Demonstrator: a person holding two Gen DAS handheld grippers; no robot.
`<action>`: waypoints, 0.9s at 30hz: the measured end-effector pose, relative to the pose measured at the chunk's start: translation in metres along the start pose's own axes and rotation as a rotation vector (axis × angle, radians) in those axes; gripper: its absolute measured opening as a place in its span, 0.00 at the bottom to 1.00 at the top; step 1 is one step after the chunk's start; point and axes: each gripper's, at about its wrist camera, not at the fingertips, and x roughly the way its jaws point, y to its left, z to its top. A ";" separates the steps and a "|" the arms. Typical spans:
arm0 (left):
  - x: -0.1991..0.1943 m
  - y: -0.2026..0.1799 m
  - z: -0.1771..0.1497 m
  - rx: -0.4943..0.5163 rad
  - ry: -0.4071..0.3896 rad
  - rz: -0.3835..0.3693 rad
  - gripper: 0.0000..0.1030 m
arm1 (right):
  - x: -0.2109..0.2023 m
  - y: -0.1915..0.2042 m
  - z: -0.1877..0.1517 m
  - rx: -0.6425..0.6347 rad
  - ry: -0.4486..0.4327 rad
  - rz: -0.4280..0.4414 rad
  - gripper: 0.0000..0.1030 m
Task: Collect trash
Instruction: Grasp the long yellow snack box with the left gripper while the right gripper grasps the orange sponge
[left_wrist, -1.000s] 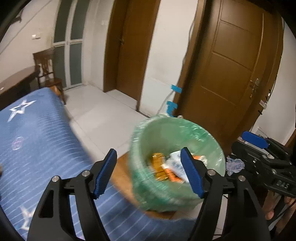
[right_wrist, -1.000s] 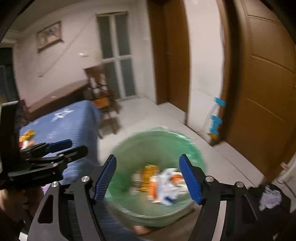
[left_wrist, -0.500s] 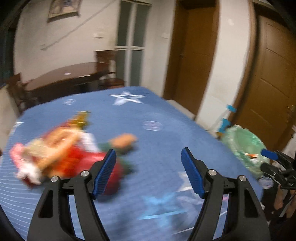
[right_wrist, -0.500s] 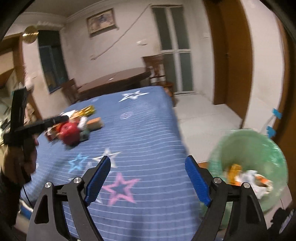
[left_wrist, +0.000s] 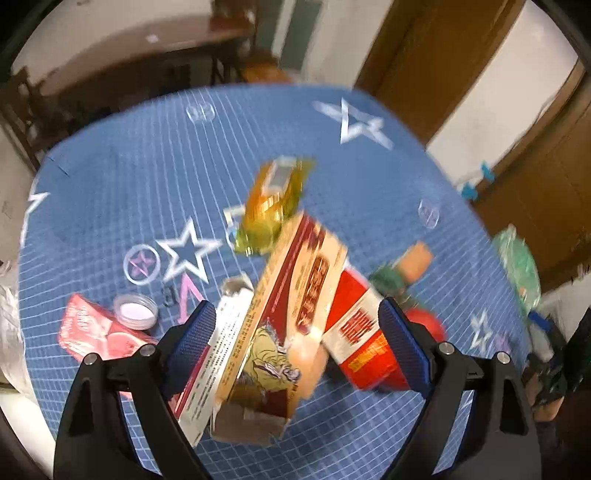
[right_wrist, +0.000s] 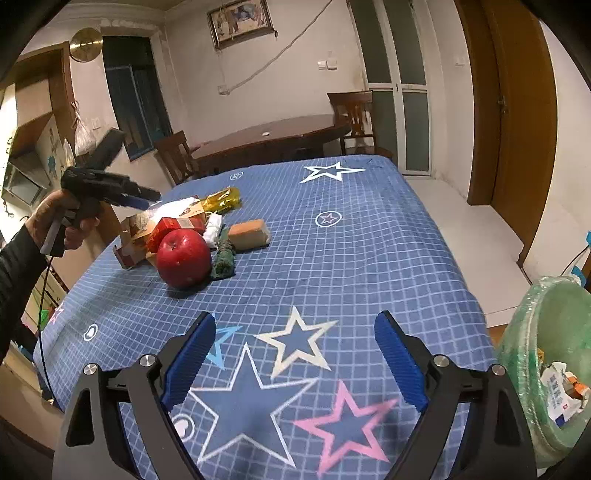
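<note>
A pile of trash lies on the blue star-patterned tablecloth (left_wrist: 147, 166): a tan and red carton (left_wrist: 288, 314), a red box (left_wrist: 362, 339), a yellow wrapper (left_wrist: 273, 203), a pink packet (left_wrist: 96, 332) and a white lid (left_wrist: 135, 312). My left gripper (left_wrist: 297, 339) is open, just above the carton, which lies between its fingers. It also shows in the right wrist view (right_wrist: 136, 195), over the pile (right_wrist: 173, 221). My right gripper (right_wrist: 295, 362) is open and empty over the near tablecloth. The green-lined bin (right_wrist: 554, 362) holds trash at the right.
A red apple (right_wrist: 183, 258), a green cloth (right_wrist: 223, 258) and a tan sponge (right_wrist: 249, 233) lie beside the pile. A dark wooden table (right_wrist: 273, 136) and chairs (right_wrist: 354, 110) stand behind. Brown doors (right_wrist: 517, 129) are at the right.
The left gripper swung from the bin to the table and now hangs close over the trash pile. The right gripper turned away from the bin to face the tablecloth.
</note>
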 end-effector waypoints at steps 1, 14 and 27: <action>0.008 -0.002 0.000 0.024 0.027 0.016 0.84 | 0.004 0.001 0.001 0.000 0.004 -0.001 0.85; 0.020 -0.009 -0.011 0.048 0.011 0.019 0.41 | 0.061 0.025 0.028 -0.018 0.069 0.058 0.85; 0.011 -0.020 -0.027 0.045 -0.058 0.047 0.26 | 0.187 0.049 0.106 0.014 0.226 0.111 0.59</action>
